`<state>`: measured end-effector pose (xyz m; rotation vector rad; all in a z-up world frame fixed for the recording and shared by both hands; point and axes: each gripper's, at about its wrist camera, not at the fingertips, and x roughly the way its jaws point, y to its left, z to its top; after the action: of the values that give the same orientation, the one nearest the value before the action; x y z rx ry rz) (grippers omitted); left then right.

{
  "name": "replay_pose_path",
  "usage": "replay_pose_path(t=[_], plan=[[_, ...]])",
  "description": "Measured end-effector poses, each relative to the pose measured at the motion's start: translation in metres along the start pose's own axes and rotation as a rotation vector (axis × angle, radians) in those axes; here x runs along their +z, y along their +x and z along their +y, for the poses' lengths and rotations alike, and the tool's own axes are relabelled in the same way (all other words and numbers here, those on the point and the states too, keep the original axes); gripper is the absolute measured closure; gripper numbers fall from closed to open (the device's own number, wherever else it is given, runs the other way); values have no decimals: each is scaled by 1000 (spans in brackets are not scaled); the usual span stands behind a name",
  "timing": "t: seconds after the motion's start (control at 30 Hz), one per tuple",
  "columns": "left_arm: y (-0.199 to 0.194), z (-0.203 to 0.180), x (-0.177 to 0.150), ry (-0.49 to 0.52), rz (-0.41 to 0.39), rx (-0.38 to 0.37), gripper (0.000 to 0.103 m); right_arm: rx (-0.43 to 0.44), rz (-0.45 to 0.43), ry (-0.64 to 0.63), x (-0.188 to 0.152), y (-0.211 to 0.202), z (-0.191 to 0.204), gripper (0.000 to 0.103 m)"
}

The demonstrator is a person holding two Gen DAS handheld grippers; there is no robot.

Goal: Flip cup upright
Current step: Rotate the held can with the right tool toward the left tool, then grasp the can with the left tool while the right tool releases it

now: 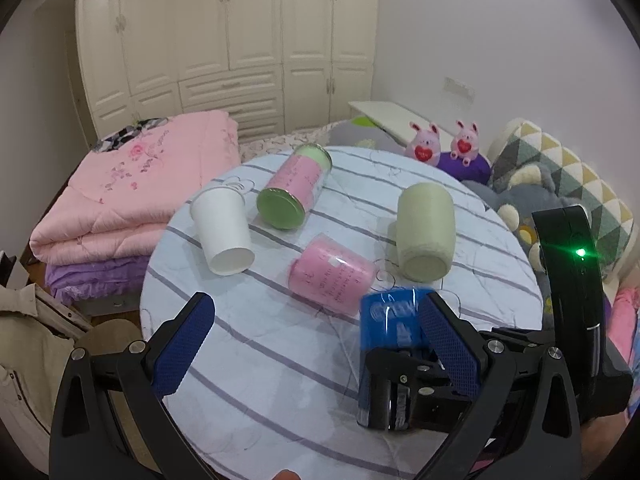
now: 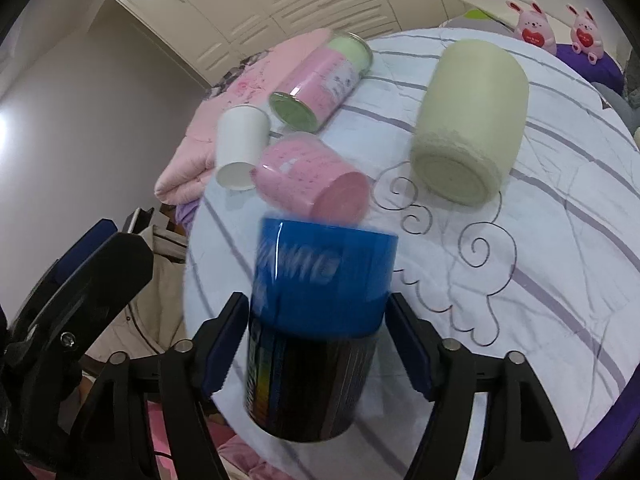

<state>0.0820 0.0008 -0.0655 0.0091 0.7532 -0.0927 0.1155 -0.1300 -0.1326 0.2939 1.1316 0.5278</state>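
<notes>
A blue and black cup [image 2: 320,320] sits between my right gripper's [image 2: 316,340] fingers, motion-blurred, with the pads close on both sides; it also shows in the left wrist view [image 1: 390,320], held by the right gripper [image 1: 404,364]. My left gripper [image 1: 316,340] is open and empty over the near part of the round table [image 1: 280,360]. A pink cup [image 1: 330,278], a white paper cup [image 1: 222,230], a pale green cup [image 1: 426,232] and a pink canister with green lid [image 1: 294,190] lie on their sides.
The table carries a white cloth with purple stripes [image 2: 540,240]. Folded pink quilts [image 1: 128,196] lie to the left, plush toys [image 1: 444,142] and pillows [image 1: 560,176] behind and right. A cream wardrobe [image 1: 224,40] fills the back wall.
</notes>
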Motion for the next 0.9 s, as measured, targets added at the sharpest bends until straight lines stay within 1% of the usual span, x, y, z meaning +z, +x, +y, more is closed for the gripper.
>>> replay_pose_path(t=[0.03,0.07,0.2,0.3,0.47,0.57,0.73,0.9], plan=[[2,-2,0,7,5,1,0,-14,1,2,0,1,-2,24],[5,-4,0,13,11,2,0,-20,0,2,-2,0,-5,22],[10,-9,-1,8,28,-18,0,-5,-26,23,-8,-7,-13,22],[9,-15,-1,15,24,-16,0,-29,-54,10,-11,-18,-11,21],[3,-25,-1,33,18,-22,0,-157,-145,-55,-16,-46,-7,20],[-1,-30,-1,38,14,-28,0,-207,-186,-60,-22,-60,-10,20],[-10,-40,-2,56,1,-26,0,-335,-253,-74,-31,-85,-13,20],[-21,-49,-6,72,-23,-26,0,-492,-345,-129,-35,-100,-6,20]])
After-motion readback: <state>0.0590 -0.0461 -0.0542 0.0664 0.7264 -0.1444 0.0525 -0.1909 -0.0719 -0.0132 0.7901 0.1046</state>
